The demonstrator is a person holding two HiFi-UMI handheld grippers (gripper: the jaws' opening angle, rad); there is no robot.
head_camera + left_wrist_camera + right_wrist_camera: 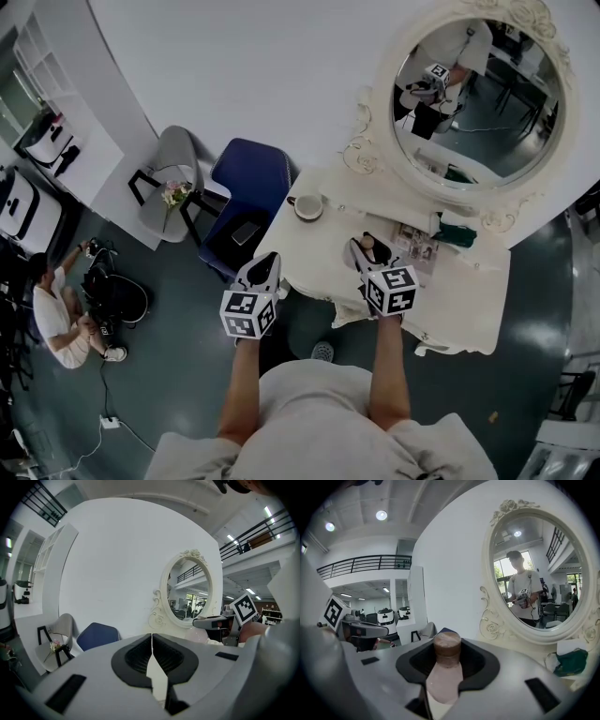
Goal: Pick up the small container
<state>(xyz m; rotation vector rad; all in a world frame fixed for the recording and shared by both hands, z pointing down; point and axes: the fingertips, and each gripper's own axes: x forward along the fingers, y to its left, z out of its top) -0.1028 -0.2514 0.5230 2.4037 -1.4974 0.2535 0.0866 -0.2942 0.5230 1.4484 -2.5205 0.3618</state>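
Observation:
The small container [445, 667] is a pale pink bottle with a brown cap. It stands upright between my right gripper's [446, 660] jaws, which are shut on its body. In the head view the right gripper [371, 253] holds the container [368, 244] above the white dressing table [469, 300]. To its left my left gripper [265, 266] hangs beyond the table's left edge. Its jaws meet with nothing between them, as the left gripper view shows [151, 641].
An oval ornate mirror [478, 94] stands at the table's back. A cup [307, 206], papers [417, 246] and a green object [457, 234] lie on the table. A blue chair [246, 202] and grey chair [173, 164] stand left. A person [56, 314] sits on the floor.

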